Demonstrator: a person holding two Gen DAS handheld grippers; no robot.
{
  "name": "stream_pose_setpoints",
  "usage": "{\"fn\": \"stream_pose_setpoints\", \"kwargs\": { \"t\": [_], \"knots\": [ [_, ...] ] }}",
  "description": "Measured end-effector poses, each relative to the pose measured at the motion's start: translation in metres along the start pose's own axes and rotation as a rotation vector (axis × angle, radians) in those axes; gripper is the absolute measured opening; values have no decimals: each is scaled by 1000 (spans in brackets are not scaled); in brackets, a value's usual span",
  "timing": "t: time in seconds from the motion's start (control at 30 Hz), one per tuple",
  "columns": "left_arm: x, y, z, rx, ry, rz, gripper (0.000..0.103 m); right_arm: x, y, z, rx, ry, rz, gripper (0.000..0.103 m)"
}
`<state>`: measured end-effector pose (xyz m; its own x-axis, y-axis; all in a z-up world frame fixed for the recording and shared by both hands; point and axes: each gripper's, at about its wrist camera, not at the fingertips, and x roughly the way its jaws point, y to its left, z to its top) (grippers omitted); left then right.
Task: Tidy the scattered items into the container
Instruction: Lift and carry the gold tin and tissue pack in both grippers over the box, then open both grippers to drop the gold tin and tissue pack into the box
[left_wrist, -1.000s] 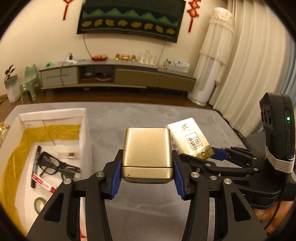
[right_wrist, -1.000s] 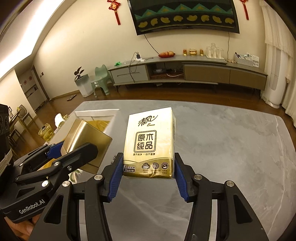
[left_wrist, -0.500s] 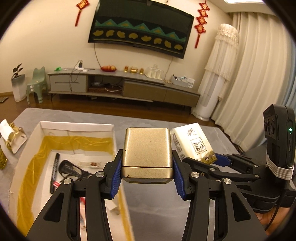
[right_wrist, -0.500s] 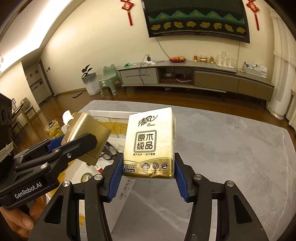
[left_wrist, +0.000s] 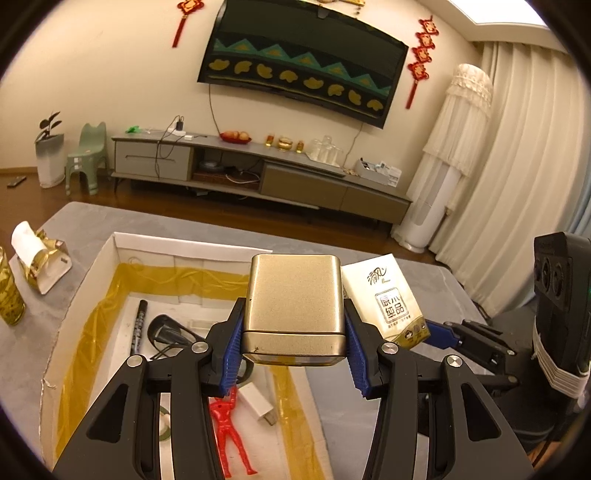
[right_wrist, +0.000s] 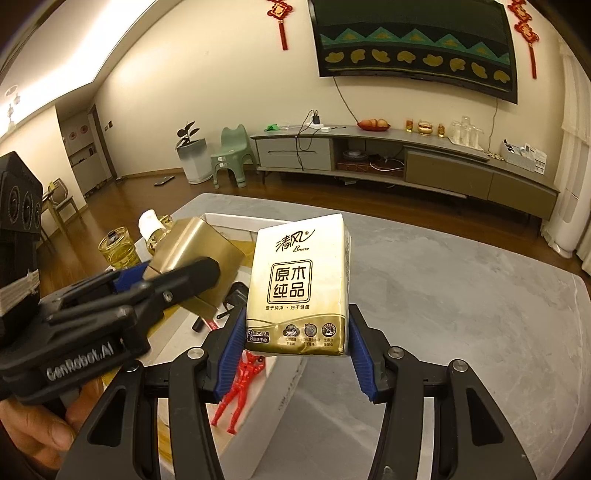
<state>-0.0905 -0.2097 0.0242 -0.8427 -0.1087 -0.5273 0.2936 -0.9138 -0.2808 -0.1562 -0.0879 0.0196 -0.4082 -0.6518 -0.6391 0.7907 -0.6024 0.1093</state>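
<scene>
Two grippers loaded: left gripper (left_wrist: 294, 363) fingers clamp a gold tin (left_wrist: 294, 312) between them, over the white box (left_wrist: 110, 258). Right gripper (right_wrist: 297, 356) fingers squeeze a tissue pack (right_wrist: 299, 291), at 3 o'clock of the tin, above the box's edge and grey surface (right_wrist: 461, 295).

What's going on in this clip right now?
A person is tidying loose items into a white box lined with yellow tape, using a handheld gripper in each hand. The left gripper is shut on a gold tin, held above the box. The right gripper is shut on a tissue pack, just beside the tin near the box's right edge. Already in the box: a marker, glasses and a red toy figure. Neither held item has been released.
</scene>
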Motion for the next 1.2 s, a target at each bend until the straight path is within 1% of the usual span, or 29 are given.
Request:
{"fn": "stream_pose_setpoints", "kwargs": {
  "t": [0.1,0.2,0.47,0.57,0.67,0.77,0.9,1.03,1.1,1.2],
  "knots": [
    [0,10,-1,-7,3,4,50,4,8,2,-10,0,6,54],
    [-2,25,0,-22,2,25,50,7,16,1,-26,5,13,54],
    [-16,79,12,-111,-33,95,50,28,44,-12,-101,84,60,54],
    [-19,92,12,-126,-31,110,50,40,51,-19,-124,132,70,54],
    [-15,100,9,-116,2,129,50,48,55,-25,-149,172,80,54],
    [-9,103,5,-82,30,160,51,53,57,-29,-171,195,85,54],
    [-10,111,1,-54,39,231,51,59,57,-30,-179,215,80,54],
    [-4,125,-4,-55,98,238,51,63,55,-27,-173,224,72,54],
    [0,129,-9,-47,125,256,51,64,55,-26,-170,226,73,54],
    [0,130,-10,-47,132,255,51,62,57,-27,-166,227,73,55]
  ]
}}
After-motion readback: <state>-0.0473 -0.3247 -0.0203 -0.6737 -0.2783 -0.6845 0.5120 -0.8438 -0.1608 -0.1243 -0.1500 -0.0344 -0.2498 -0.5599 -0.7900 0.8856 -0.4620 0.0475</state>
